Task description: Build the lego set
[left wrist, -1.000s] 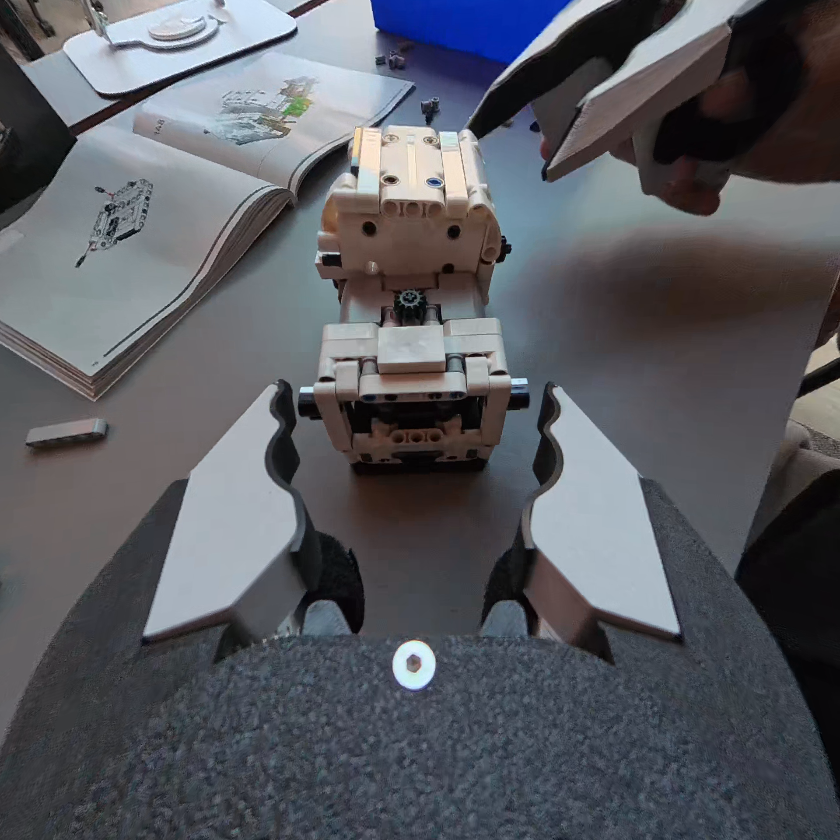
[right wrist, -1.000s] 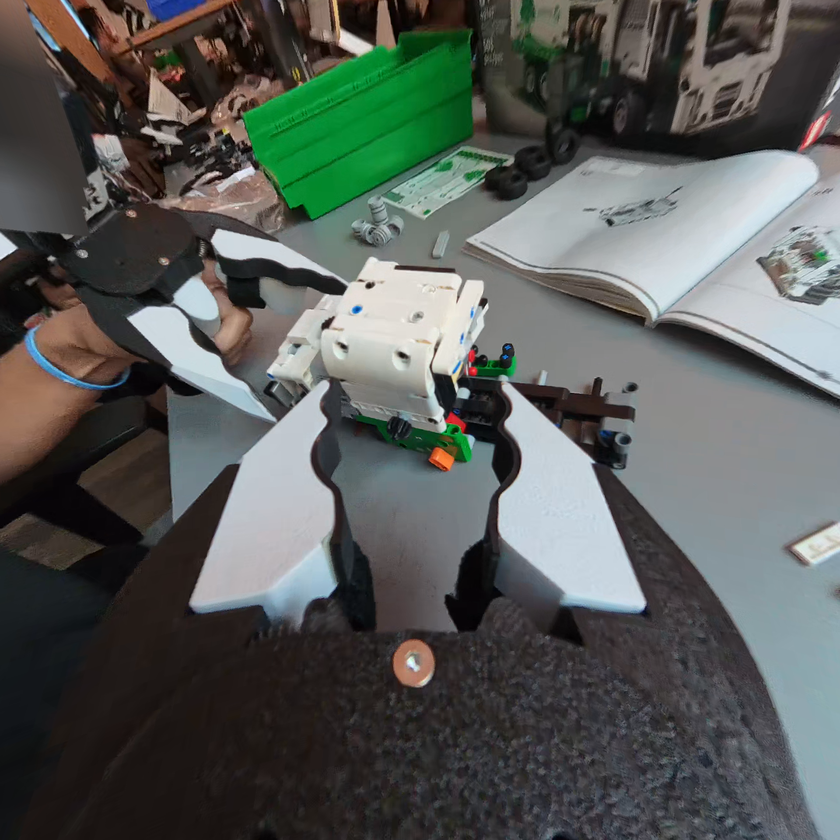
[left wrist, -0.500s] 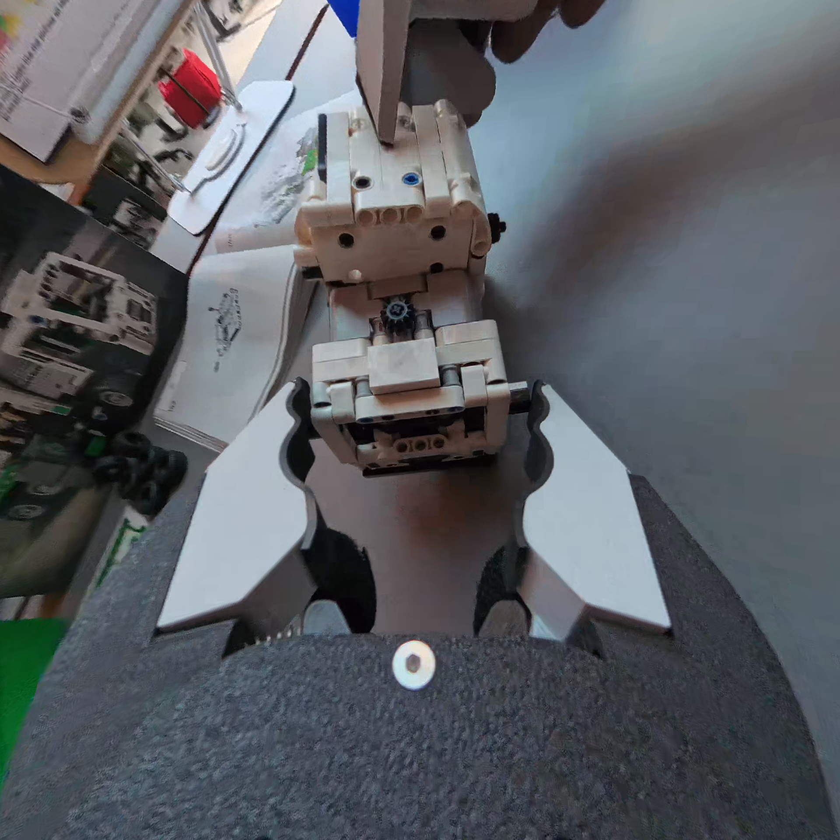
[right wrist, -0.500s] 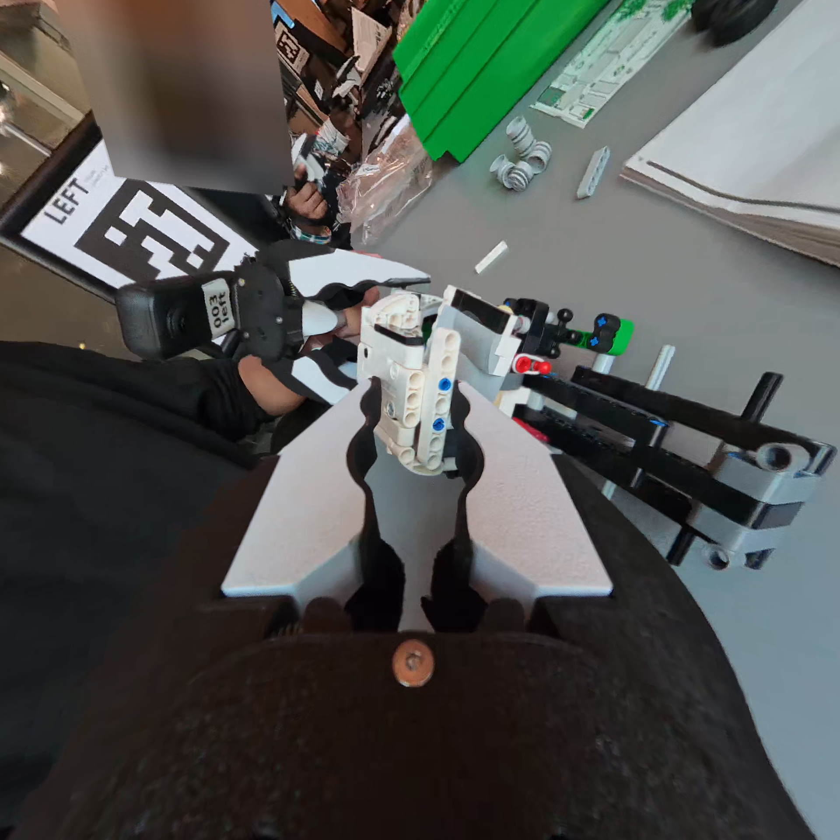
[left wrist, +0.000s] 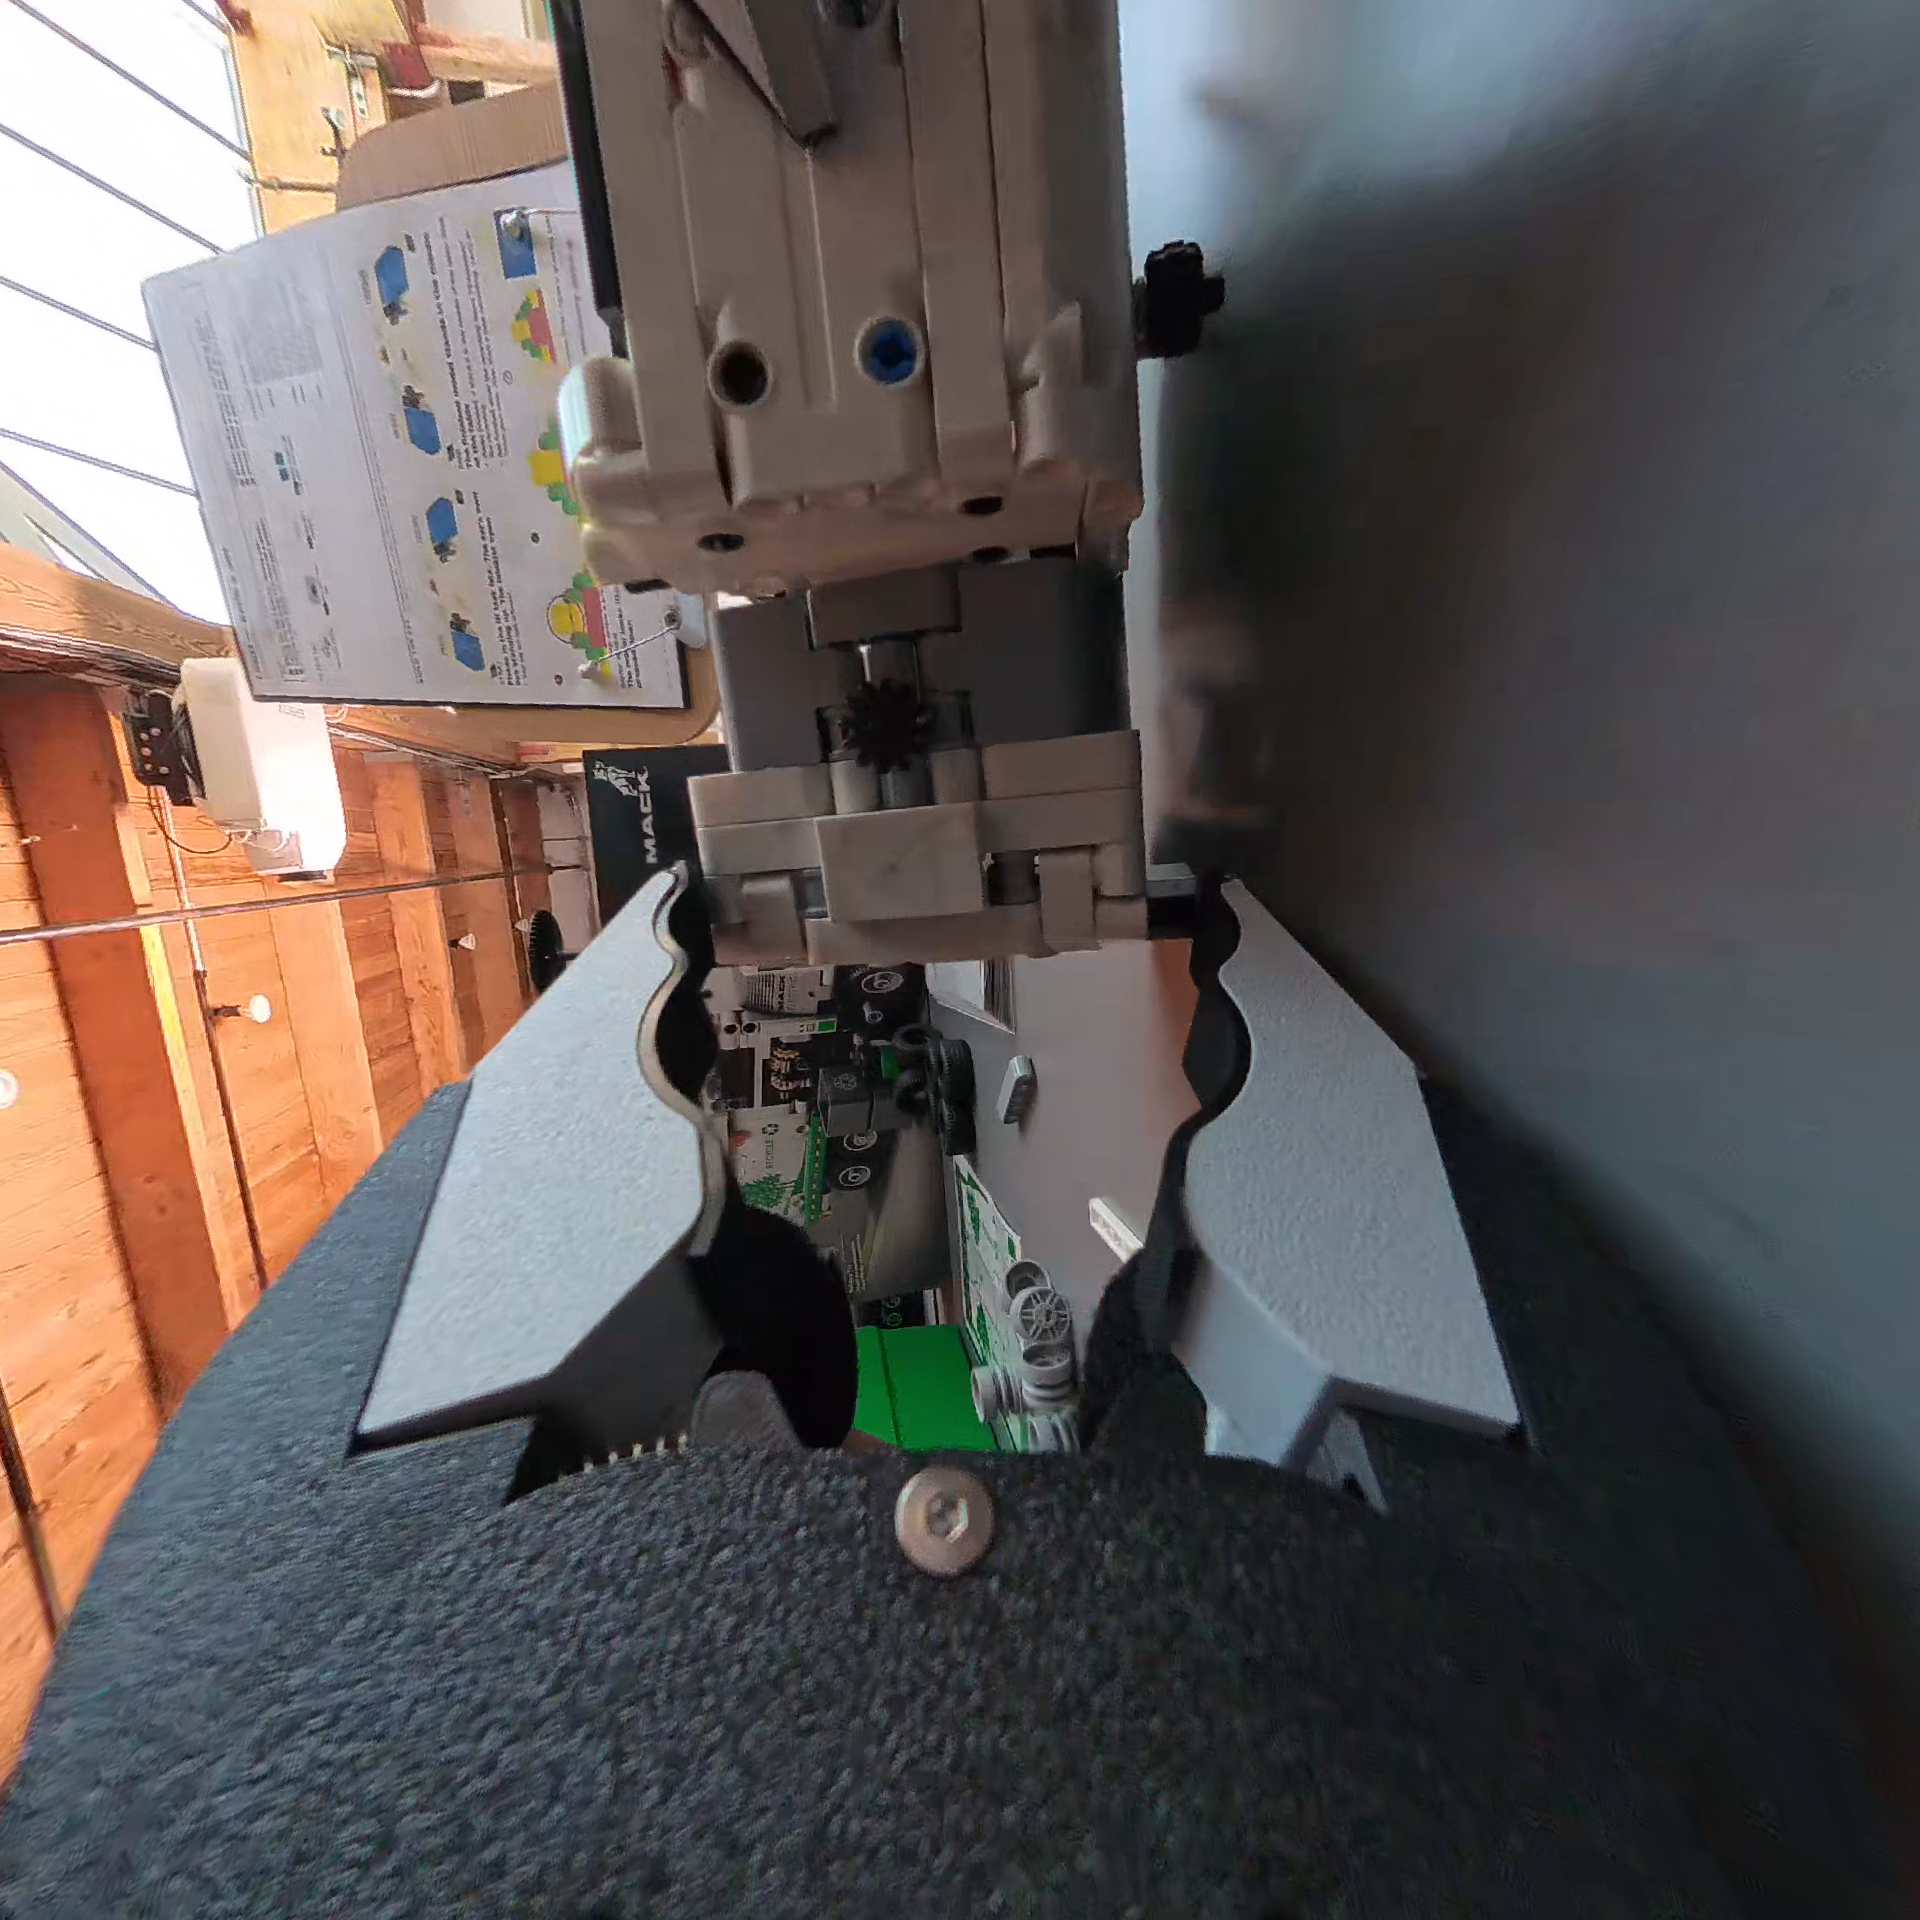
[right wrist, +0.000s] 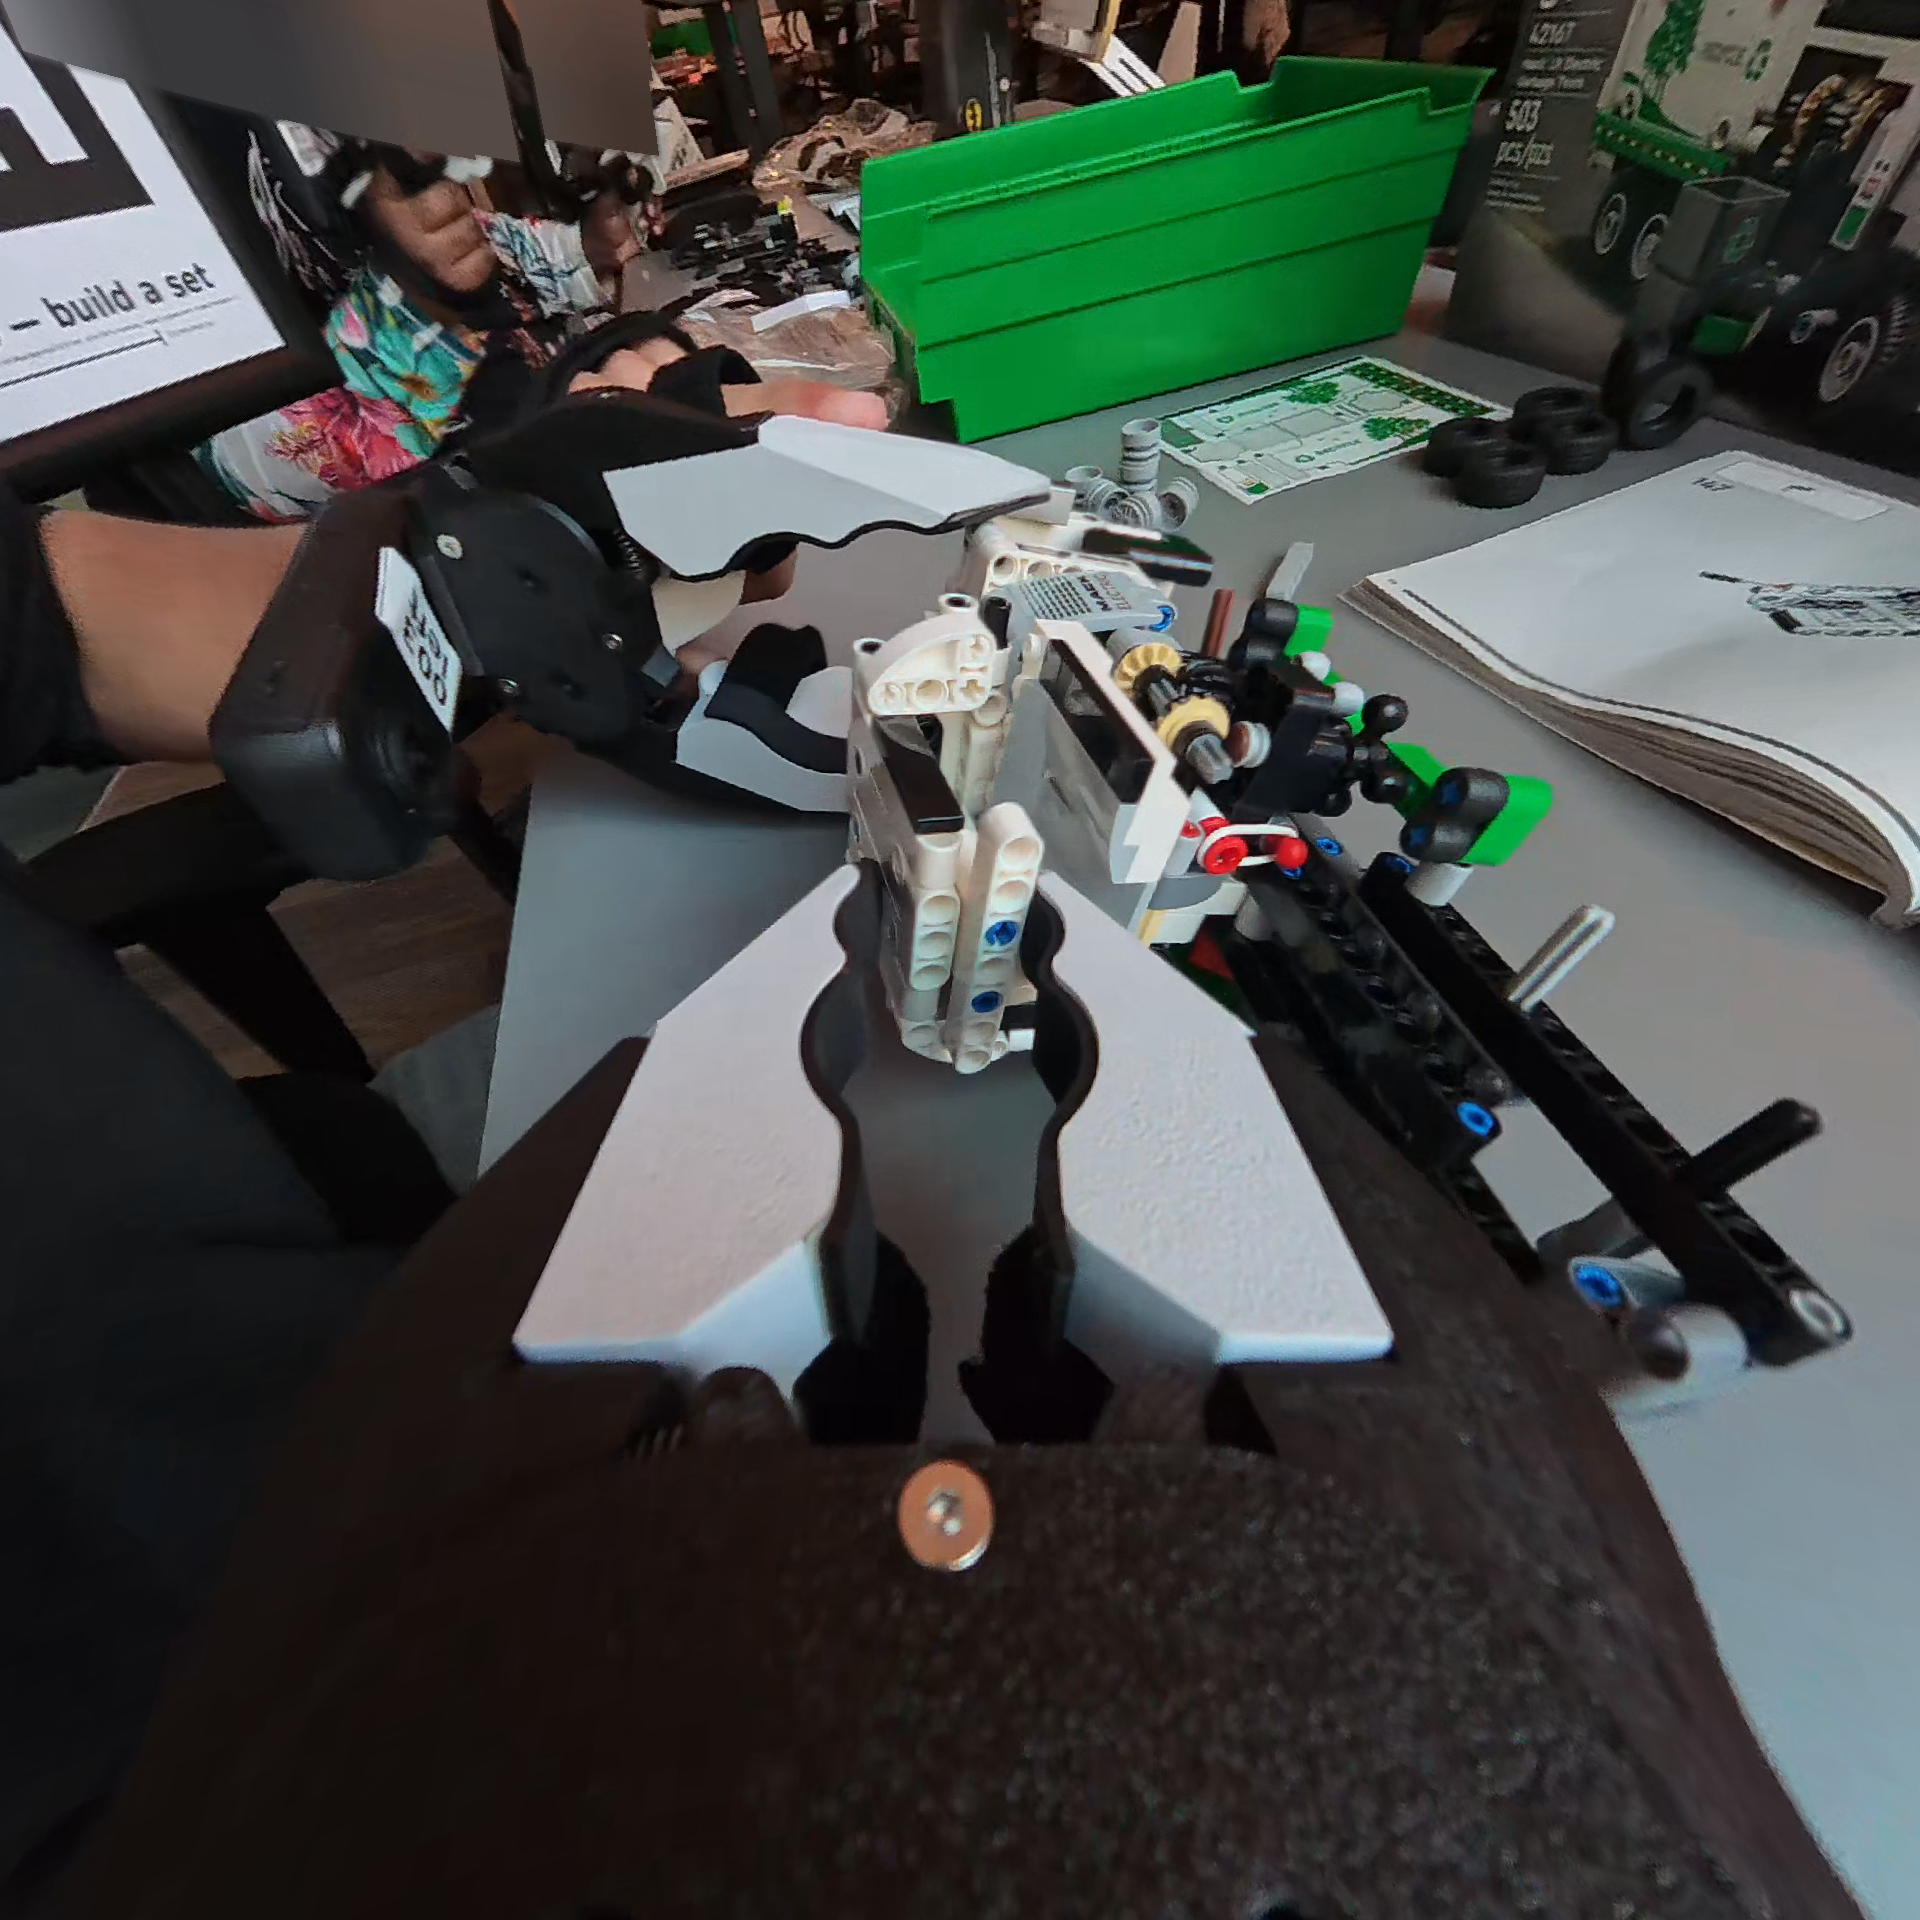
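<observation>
Right gripper (right wrist: 951, 997) clamped on white cab end of lego truck (right wrist: 1049, 769). Left gripper (left wrist: 940, 914) pinching the cab's other end, model tipped off grey table (right wrist: 1766, 1507). Open instruction booklet (right wrist: 1683, 634), green bin (right wrist: 1143, 249) beyond.

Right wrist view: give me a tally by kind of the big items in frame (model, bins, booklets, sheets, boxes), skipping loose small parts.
Lego model: 1
Green bin: 1
Open instruction booklet: 1
Sticker sheet: 1
Set box: 1
Total: 5
</observation>
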{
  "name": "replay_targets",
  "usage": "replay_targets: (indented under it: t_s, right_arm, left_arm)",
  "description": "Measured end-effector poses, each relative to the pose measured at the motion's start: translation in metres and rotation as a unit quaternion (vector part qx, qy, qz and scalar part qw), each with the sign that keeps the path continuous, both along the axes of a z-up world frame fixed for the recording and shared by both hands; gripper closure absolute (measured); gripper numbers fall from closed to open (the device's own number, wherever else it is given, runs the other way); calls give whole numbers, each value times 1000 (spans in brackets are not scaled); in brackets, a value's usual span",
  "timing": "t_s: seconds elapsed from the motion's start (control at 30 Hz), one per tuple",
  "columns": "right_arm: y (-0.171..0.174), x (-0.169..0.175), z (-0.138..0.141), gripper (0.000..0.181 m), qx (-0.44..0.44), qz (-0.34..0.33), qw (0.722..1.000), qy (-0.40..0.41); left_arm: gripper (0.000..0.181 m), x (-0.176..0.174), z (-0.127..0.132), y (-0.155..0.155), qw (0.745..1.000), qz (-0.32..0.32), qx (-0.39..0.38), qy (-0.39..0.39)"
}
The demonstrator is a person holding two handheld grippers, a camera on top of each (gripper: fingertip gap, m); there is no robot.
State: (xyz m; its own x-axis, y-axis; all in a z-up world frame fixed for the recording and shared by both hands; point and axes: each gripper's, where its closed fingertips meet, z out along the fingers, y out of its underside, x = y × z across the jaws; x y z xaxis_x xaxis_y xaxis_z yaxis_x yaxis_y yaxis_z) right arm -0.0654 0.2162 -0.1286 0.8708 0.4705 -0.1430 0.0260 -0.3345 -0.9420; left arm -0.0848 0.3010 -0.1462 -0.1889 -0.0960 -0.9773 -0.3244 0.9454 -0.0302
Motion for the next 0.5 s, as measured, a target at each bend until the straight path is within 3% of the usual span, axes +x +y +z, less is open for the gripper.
replay_targets:
  t_s: [0.2,0.3,0.5]
  right_arm:
    - [3,-13,-10,157,-32,-23,998,-43]
    - [5,-31,-9,161,-19,-29,998,-59]
    - [12,-59,-18,164,-18,-25,995,-94]
  left_arm:
    - [97,-40,-2,-5,996,38,-83,14]
    - [93,-64,-2,-6,984,76,-162,-2]
    - [92,-102,-1,-1,967,123,-224,-13]
